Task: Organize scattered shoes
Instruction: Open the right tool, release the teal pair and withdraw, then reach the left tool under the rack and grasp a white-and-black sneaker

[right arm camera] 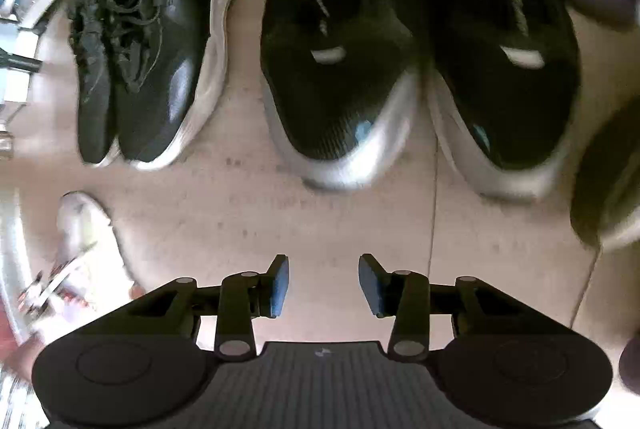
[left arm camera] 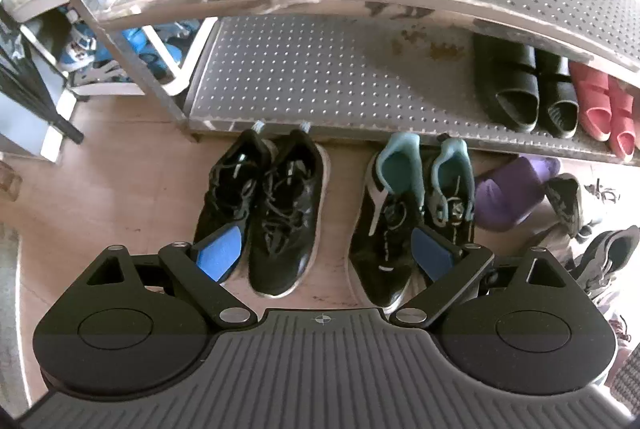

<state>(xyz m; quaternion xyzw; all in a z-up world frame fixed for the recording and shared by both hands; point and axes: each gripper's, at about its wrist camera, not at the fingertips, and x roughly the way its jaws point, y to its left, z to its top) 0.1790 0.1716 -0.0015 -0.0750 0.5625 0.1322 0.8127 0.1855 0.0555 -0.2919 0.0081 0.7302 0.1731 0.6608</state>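
Sneakers (right arm camera: 420, 49) lay toes-first straight ahead of the right claw (right arm camera: 323, 285), nearer than the left claw (left arm camera: 326, 255); both gaped, empty.

Perforated matt metal shelf (left arm camera: 320, 81); glossy black laced sneakers (left arm camera: 264, 205) on smooth wood-look floor (left arm camera: 120, 189).

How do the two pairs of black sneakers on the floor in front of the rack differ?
The laced black pair has dark collars and loose black laces; the teal-lined pair has bright teal collars, white side stripes and no loose laces showing. The laced pair lies left, the teal-lined pair right, beside a purple slipper. Both stand side by side, heels toward the rack.
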